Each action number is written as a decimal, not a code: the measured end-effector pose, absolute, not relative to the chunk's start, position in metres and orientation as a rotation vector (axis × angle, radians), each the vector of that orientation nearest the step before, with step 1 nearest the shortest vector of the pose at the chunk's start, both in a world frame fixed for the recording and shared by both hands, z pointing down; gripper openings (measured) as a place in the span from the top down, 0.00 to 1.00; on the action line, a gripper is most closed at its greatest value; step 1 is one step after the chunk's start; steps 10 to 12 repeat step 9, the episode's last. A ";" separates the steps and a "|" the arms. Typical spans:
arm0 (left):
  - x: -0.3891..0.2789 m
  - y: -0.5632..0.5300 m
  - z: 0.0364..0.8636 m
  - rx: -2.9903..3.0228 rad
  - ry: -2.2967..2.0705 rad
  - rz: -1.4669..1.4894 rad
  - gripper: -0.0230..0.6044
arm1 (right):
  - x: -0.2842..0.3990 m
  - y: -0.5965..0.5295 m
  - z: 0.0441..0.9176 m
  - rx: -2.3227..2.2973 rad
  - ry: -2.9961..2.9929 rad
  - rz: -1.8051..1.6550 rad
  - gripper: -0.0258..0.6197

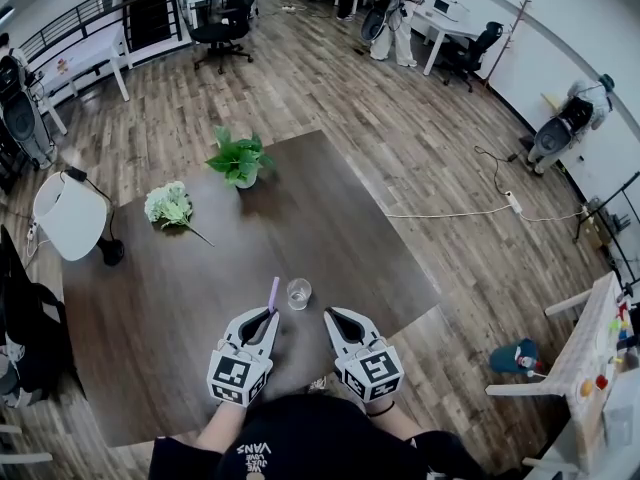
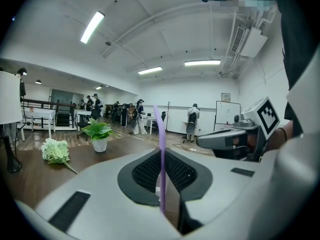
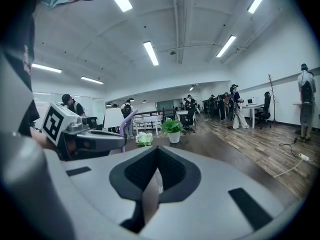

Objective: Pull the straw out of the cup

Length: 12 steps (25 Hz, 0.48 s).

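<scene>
My left gripper [image 1: 270,313] is shut on a purple straw [image 1: 273,294], which stands nearly upright between its pads [image 2: 161,154]. The straw is clear of the cup. A small clear glass cup [image 1: 298,293] stands on the dark wooden table [image 1: 180,298], just right of the straw and ahead of both grippers. My right gripper [image 1: 332,315] hovers close to the right of the cup with its jaws together and nothing in them. In the right gripper view the left gripper [image 3: 95,141] and the straw's bent top [image 3: 127,121] show at the left.
A potted green plant [image 1: 238,160] and a bunch of white flowers [image 1: 170,206] lie further back on the table. A white lamp [image 1: 68,216] stands at the left edge. Office chairs, desks and several people are far behind.
</scene>
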<state>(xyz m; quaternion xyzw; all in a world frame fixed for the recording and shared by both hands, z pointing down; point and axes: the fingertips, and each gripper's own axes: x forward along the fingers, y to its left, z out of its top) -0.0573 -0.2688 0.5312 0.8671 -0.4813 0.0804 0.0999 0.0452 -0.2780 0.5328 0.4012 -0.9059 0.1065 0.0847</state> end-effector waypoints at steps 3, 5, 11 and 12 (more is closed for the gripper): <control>-0.056 -0.268 0.534 2.559 -1.424 0.240 0.91 | 0.048 -0.278 0.534 1.202 -2.700 0.319 0.93; -0.057 -0.268 0.535 2.557 -1.429 0.239 0.91 | 0.048 -0.277 0.534 1.203 -2.700 0.317 0.93; -0.059 -0.267 0.536 2.549 -1.433 0.240 0.91 | 0.046 -0.275 0.536 1.197 -2.694 0.315 0.93; -0.059 -0.267 0.536 2.549 -1.433 0.240 0.91 | 0.046 -0.275 0.536 1.197 -2.694 0.315 0.93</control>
